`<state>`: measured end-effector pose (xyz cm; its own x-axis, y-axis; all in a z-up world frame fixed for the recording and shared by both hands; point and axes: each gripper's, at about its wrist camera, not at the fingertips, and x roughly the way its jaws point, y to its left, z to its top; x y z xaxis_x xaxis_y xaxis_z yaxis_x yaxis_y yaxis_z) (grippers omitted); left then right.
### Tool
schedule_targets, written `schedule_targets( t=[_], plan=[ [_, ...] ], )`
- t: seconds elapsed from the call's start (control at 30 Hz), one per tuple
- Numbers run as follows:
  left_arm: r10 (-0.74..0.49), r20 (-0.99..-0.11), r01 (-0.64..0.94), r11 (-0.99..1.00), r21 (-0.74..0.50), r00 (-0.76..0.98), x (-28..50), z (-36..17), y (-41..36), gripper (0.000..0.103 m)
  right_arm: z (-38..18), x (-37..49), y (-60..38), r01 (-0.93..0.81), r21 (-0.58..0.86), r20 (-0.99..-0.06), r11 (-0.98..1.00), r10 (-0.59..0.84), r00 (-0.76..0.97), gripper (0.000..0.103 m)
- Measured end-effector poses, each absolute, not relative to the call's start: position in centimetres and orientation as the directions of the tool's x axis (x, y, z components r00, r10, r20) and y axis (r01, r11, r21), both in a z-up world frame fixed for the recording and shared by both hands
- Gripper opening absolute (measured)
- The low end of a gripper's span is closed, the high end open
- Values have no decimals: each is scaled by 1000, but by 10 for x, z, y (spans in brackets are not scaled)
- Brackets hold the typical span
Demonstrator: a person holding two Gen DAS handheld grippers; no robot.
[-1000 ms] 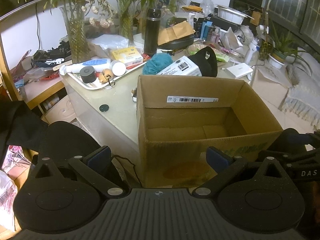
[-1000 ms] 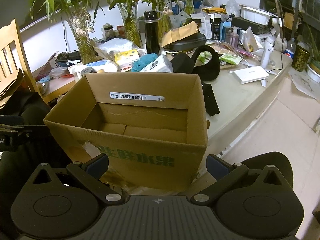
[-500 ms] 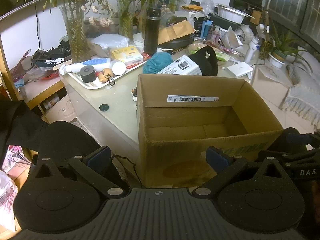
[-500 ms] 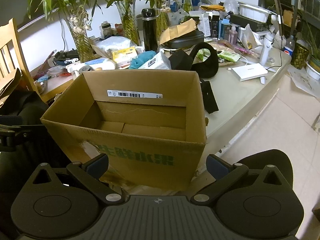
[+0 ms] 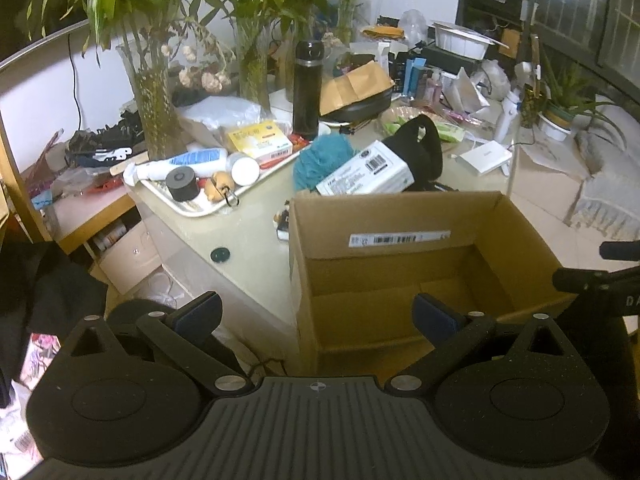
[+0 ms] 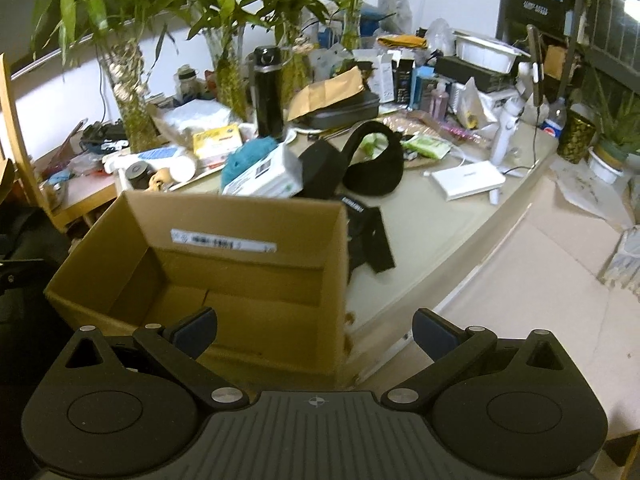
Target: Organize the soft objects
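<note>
Comparing with a second ago, both the left gripper (image 5: pixel 316 318) and right gripper (image 6: pixel 314 330), jaws spread and holding nothing, have risen over the empty cardboard box (image 5: pixel 400 276), while the teal sponge (image 5: pixel 320 158) and black earmuffs (image 6: pixel 374 164) lie untouched behind the box, so collection appears unstarted.

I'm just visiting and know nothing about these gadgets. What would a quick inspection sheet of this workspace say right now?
Surface: pale glossy tabletop, crowded along its back.
Job's things: open brown cardboard box, nothing seen inside; fluffy teal ball and black padded earmuffs lie behind it.
Clutter: metal tray of toiletries, tall black flask, white barcoded carton, flat white box.
Grippers: left gripper and right gripper both open, holding nothing.
Cables: thin white cable by the flat white box.
Surroundings: bamboo in glass vases, tiled floor.
</note>
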<state>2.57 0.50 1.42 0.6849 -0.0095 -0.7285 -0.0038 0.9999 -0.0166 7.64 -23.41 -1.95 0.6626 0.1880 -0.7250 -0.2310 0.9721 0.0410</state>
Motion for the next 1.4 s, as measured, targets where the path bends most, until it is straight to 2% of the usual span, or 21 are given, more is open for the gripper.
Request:
schedule_targets(
  t=[0.73, 0.97, 1.17, 1.4],
  plan=[
    [-26, -616, -6, 999, -50, 787, 68, 32, 25, 103, -10, 131, -254, -214, -11, -680, 977, 150, 718, 103],
    [-19, -568, 3, 1000, -29, 823, 83, 34, 40, 103, -17, 157, -277, -187, 57, -669, 981, 177, 722, 103],
    [8, -529, 25, 998, 55, 848, 94, 26, 46, 103, -27, 181, -291, -167, 105, -670, 980, 193, 717, 103],
    [11, -532, 3, 1000, 26, 847, 108, 6, 68, 103, -38, 201, -298, -189, 108, -674, 976, 212, 708, 103]
  ],
)
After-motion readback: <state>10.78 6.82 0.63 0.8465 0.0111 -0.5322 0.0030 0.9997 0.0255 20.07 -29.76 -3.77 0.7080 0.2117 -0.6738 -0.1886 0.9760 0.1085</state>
